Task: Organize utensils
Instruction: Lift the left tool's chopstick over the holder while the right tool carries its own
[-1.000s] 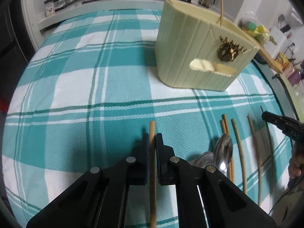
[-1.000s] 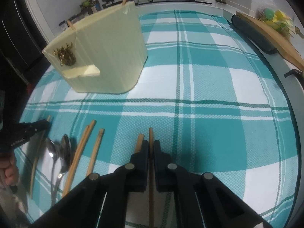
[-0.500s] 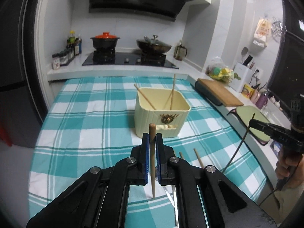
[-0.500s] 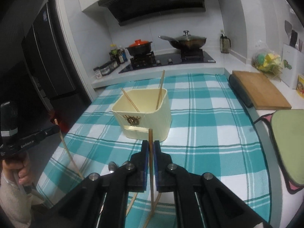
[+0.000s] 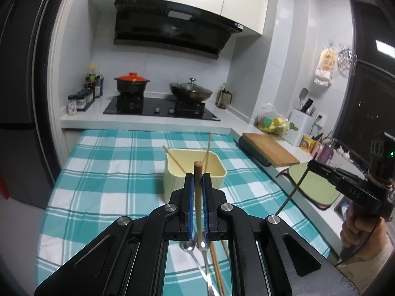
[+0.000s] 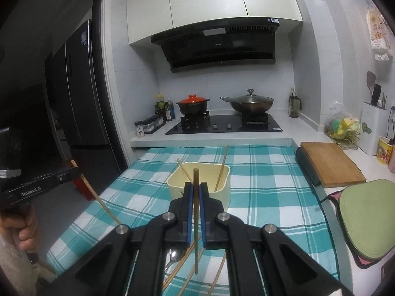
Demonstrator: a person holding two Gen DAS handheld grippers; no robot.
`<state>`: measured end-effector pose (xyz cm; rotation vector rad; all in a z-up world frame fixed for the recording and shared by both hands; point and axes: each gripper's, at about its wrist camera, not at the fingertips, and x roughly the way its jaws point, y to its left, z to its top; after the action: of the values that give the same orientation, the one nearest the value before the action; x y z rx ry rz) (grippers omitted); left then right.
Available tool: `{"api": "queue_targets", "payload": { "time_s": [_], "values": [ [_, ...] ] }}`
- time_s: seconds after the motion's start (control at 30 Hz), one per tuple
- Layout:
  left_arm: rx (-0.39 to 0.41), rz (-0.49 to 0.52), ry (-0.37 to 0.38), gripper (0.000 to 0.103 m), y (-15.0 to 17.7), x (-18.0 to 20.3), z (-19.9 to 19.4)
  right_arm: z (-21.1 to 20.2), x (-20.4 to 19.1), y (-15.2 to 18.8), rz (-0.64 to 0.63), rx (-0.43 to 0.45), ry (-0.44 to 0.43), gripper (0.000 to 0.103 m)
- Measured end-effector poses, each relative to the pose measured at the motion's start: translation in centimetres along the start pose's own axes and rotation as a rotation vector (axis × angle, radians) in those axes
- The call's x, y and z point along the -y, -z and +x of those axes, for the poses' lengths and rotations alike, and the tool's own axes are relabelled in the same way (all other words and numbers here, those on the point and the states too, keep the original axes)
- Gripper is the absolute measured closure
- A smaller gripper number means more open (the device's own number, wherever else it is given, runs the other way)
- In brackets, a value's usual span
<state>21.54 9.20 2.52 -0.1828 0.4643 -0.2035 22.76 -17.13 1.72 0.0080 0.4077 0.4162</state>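
Note:
My left gripper [image 5: 197, 176] is shut on a wooden chopstick [image 5: 198, 166], held upright above the teal checked cloth [image 5: 103, 172]. Beyond it stands the cream utensil holder [image 5: 172, 182] with two chopsticks leaning inside. My right gripper [image 6: 196, 185] is shut on a darker chopstick [image 6: 196, 222], also lifted, facing the same holder [image 6: 223, 194]. Each gripper shows in the other's view: the right gripper [image 5: 311, 164] at the right, the left gripper [image 6: 75, 171] at the left. Spoons [image 5: 188, 246] and loose chopsticks [image 6: 184, 264] lie on the cloth below.
A wooden cutting board [image 5: 271, 148] and a green mat [image 5: 316, 187] lie on the counter to the right of the cloth. A hob [image 6: 222, 123] with two lidded pots sits at the back. A dark fridge [image 6: 74, 98] stands at the left.
Both grippers have risen off the cloth with their chopsticks and tilted upward. The holder now looks smaller and farther away, and the spoons lie below the fingers.

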Motion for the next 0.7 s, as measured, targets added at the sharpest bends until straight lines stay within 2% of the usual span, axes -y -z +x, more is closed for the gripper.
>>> {"api": "queue_targets", "payload": {
  "time_s": [0.13,0.23,0.43,0.57,0.7],
  "values": [
    [-0.014,-0.003,0.005,0.099,-1.5,-0.2,1.2,0.8,-0.3,-0.9,-0.014,-0.006,-0.011,0.098],
    [0.005,-0.013,0.014,0.099,-3.5,-0.3,1.7,1.6,-0.5,-2.5,-0.029,0.008,-0.012,0.098],
    [0.117,0.0,-0.014,0.099,-9.5,-0.1,3.1,3.6,-1.0,-7.6,-0.064,0.084,-0.016,0.098],
    [0.16,0.013,-0.061,0.099,-12.1,-0.1,6.3,6.0,-0.6,-10.6,-0.049,0.134,-0.016,0.098],
    [0.146,-0.005,-0.076,0.099,-12.7,-0.8,10.3,9.3,0.2,-12.1,-0.026,0.169,-0.016,0.098]
  ]
}}
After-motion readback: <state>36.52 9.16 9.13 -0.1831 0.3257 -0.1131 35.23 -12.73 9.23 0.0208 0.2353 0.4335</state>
